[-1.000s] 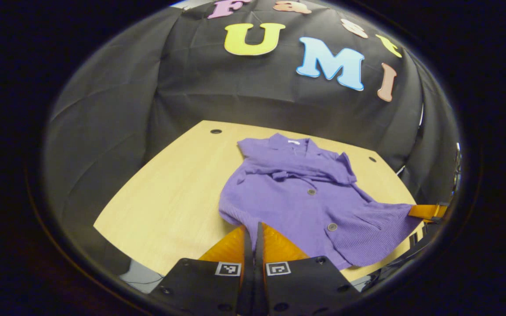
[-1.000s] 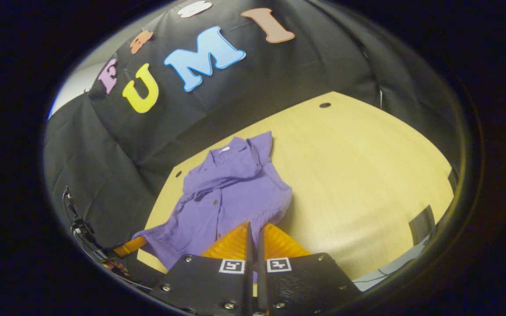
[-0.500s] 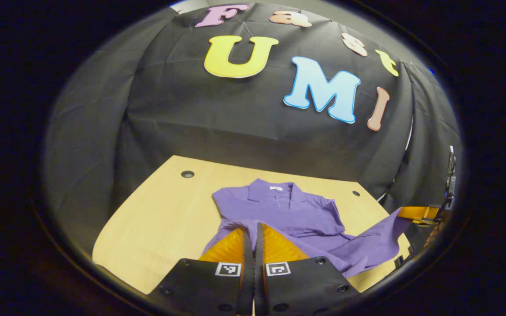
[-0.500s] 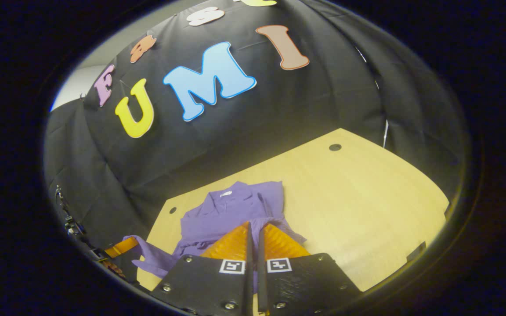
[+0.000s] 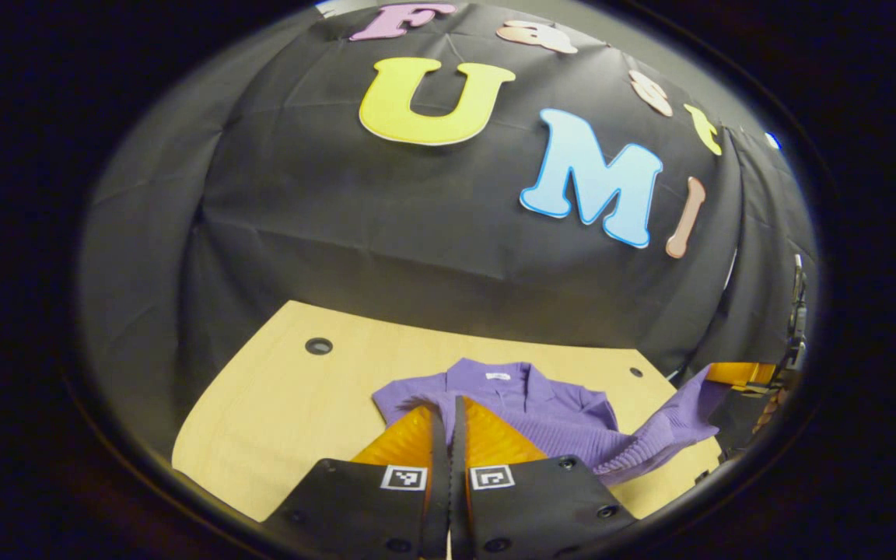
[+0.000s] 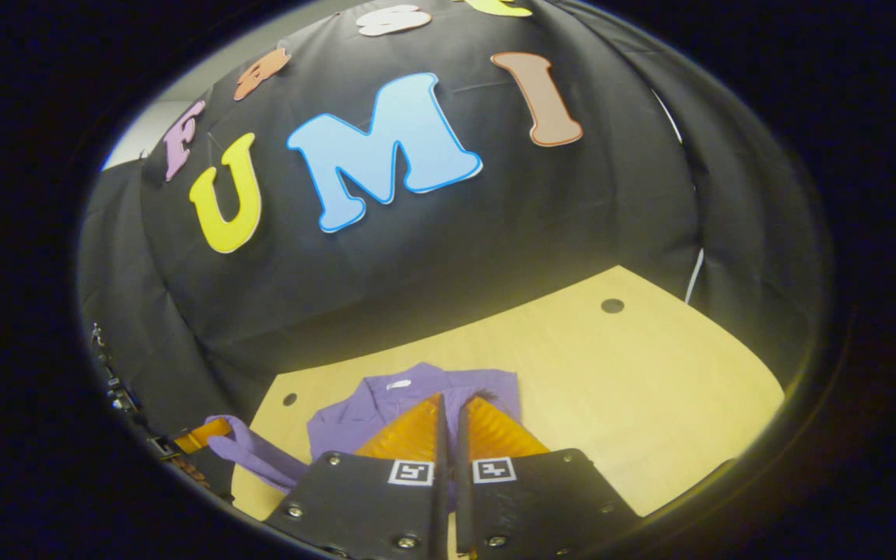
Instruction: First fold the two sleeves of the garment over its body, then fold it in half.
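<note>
Both grippers, left (image 5: 449,406) and right (image 6: 448,404), pinch the purple cardigan's (image 5: 541,408) hem above the table (image 5: 292,404); uneven carrying could skew the fold.

Each claw (image 5: 450,412) (image 6: 449,408) wore a black, screw-studded body with two small square black-and-white marker tags.

Place: I'm working in a recording booth, more lab than home.
Walls: black cloth (image 5: 417,225) hangs creased on all sides behind the table (image 5: 285,404); I see it wrap round in the right gripper view too.
Table: pale wood top, with round cable holes (image 5: 318,345) near its far corners, like an office desk.
Gap: upper left in the right gripper view, I catch a pale wall (image 6: 148,132) past the cloth's edge.
</note>
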Tool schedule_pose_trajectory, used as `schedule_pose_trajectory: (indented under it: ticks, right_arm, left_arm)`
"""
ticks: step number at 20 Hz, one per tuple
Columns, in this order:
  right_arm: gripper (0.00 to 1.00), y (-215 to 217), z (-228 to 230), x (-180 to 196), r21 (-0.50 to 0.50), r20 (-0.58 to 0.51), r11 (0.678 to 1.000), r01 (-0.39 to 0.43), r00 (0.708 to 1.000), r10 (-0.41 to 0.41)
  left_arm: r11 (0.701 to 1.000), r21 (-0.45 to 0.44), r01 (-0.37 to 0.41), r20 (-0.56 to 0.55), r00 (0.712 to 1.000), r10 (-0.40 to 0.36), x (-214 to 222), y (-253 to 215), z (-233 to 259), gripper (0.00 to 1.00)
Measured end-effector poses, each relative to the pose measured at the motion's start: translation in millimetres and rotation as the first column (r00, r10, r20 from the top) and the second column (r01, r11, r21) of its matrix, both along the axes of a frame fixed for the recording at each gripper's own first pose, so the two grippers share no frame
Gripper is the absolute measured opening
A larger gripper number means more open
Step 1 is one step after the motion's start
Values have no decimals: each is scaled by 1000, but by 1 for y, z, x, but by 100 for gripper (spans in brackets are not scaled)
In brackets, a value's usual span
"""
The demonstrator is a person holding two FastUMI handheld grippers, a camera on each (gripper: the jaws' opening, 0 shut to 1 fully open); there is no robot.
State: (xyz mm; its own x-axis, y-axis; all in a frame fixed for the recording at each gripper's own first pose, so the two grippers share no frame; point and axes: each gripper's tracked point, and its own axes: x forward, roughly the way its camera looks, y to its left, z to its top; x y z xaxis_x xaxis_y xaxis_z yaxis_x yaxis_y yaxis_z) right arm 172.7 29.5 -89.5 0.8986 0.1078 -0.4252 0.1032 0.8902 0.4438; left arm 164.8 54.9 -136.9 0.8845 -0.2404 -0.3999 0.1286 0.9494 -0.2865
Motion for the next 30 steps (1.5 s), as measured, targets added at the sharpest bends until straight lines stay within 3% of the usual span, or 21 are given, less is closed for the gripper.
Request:
schedule_pose_trajectory:
  ticks: [3,8,17,30]
  right_arm:
    - [4,0,5,24,-10,11,999,-38,999,38]
    - [4,-6,-5,58,-3,5,998,-66,998,66]
    - [4,-23,-40,116,-9,-48,996,-86,995,86]
    - [4,-37,-127,197,-43,-166,993,-107,981,99]
  left_arm:
    - [1000,-7,-24,8,1000,24,20,-4,4,7]
    - [997,54,-48,22,999,47,52,-7,4,6]
    - [986,164,-17,57,998,8,119,-35,-5,7]
    - [965,243,-104,78,993,87,204,-24,-75,6]
